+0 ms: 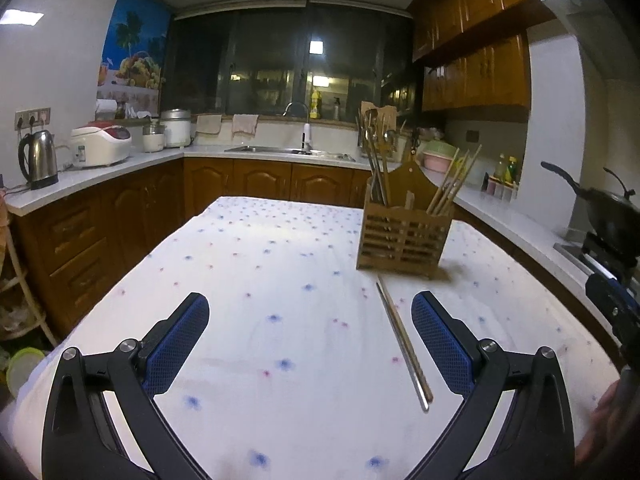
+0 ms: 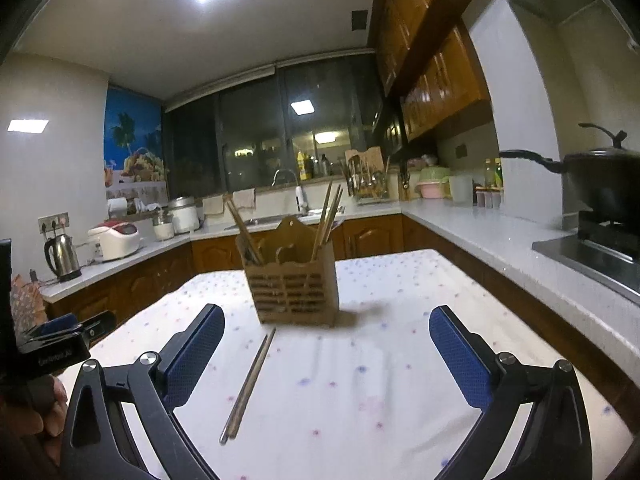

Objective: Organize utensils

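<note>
A pair of thin metal chopsticks lies on the flower-print tabletop before the slatted wooden utensil holder; left tongs and right tongs hover released, empty.

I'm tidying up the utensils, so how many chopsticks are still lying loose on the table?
2: a metal chopstick and a wooden chopstick lie side by side on the tablecloth, in front of the wooden holder.

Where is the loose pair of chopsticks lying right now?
The chopsticks lie flat on the floral tablecloth, just in front of the wooden utensil holder; in the left wrist view they sit beside the right fingertip, ungripped.
</note>
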